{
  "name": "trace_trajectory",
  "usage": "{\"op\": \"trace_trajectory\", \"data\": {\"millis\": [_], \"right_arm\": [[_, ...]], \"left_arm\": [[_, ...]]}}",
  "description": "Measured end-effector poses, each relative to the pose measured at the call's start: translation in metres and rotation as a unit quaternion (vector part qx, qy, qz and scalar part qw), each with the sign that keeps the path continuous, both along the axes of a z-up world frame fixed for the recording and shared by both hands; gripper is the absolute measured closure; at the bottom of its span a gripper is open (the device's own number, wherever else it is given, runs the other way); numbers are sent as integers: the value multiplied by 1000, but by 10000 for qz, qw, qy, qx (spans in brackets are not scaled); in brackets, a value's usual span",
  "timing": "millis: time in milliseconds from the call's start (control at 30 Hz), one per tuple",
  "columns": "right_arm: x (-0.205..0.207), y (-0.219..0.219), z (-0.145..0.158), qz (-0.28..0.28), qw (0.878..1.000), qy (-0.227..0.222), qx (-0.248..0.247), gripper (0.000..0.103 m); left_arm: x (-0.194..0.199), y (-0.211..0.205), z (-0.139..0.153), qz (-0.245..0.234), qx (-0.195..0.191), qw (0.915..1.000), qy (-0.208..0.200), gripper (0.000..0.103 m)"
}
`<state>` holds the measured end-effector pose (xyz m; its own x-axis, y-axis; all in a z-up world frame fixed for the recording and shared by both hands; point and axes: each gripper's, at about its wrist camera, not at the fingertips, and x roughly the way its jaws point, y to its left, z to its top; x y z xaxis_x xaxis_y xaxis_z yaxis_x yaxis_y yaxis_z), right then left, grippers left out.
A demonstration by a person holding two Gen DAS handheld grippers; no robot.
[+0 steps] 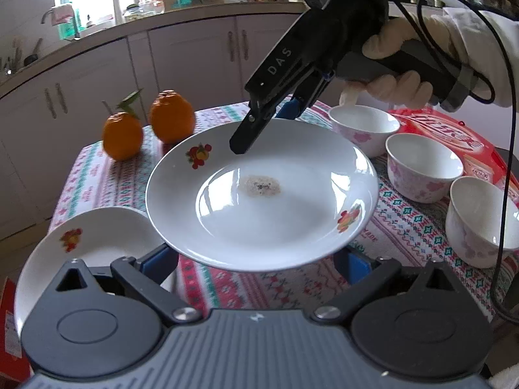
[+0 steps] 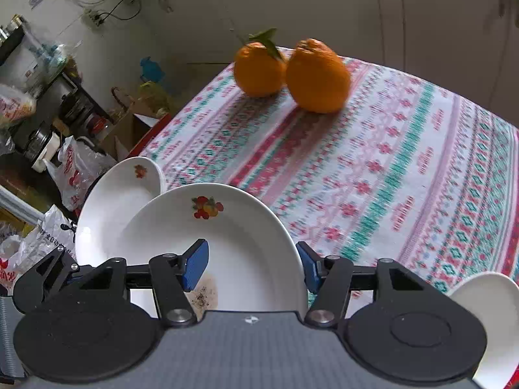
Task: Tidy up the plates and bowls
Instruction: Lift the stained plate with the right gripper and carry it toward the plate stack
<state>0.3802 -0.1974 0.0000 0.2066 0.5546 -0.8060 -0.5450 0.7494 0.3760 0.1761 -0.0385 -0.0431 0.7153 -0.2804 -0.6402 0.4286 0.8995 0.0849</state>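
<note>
White plate [image 1: 259, 194] with fruit decals is up off the table, a brownish speckled stain in its well. My right gripper [image 2: 253, 264] is clamped on its far rim, one pad inside, one under. Left gripper [image 1: 256, 259] has blue pads showing either side below the near rim; contact is hidden, so I can't tell its state. Second plate [image 1: 87, 253] sits low left, partly cut off. Three floral bowls [image 1: 421, 167] look empty. "DAS" reads on the right gripper's body; red packet [image 1: 454, 142] text is illegible.

The white fruit-print plate [image 1: 259, 194] is clamped at its far rim by the right hand-held gripper [image 1: 249, 136]; three white floral bowls [image 1: 421, 168] stand right of it, two oranges [image 1: 172, 116] left.
</note>
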Motion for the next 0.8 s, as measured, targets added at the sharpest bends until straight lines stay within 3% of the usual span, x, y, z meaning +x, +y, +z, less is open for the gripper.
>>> {"op": "trace_trajectory", "data": {"millis": [800], "right_arm": [[-10,137,5,1062,9943,-48,60,38]], "left_arm": [[-39,93,11,1023,-18,9947,-70,2]]}}
